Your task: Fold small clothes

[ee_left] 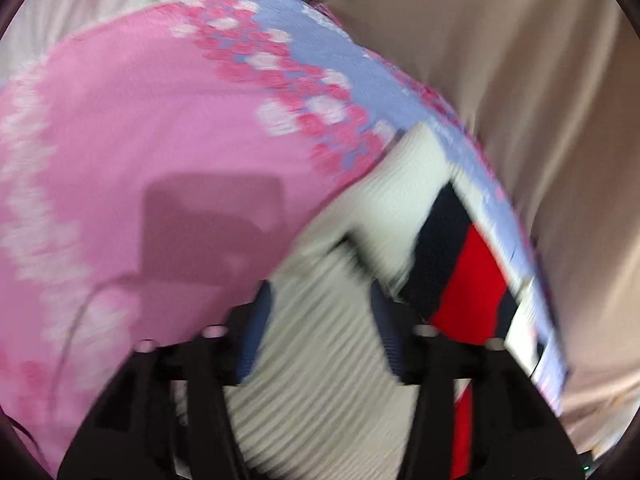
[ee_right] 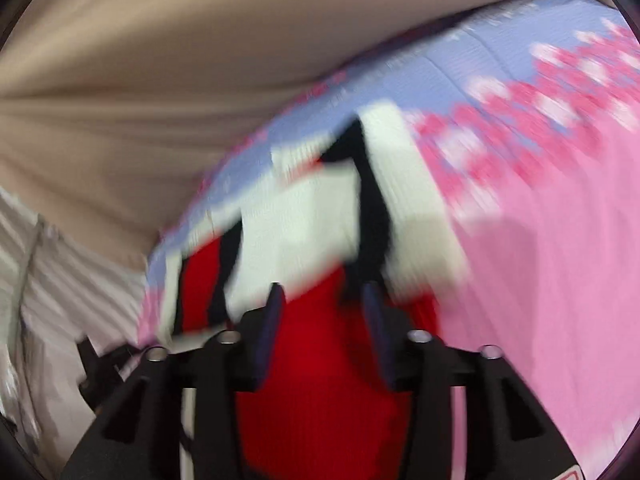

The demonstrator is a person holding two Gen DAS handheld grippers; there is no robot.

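From the left wrist camera, we saw the left gripper (ee_left: 322, 300) with its jaws parted and nothing pinched between them; its blue pads (ee_left: 256, 332) stood apart above the ribbed white part of a knitted garment (ee_left: 320, 360). Navy and red panels of that garment ran toward four o'clock. It lay on a pink floral cloth (ee_left: 140, 128), over a beige sheet (ee_left: 540, 80). Motion blur smeared every edge.

From the right wrist camera, we saw the right gripper (ee_right: 322, 300) likewise parted, empty, over the garment's red panel. White and black bands lay at twelve o'clock, too blurred to make out their folds. A dark object at nine o'clock was unidentifiable.
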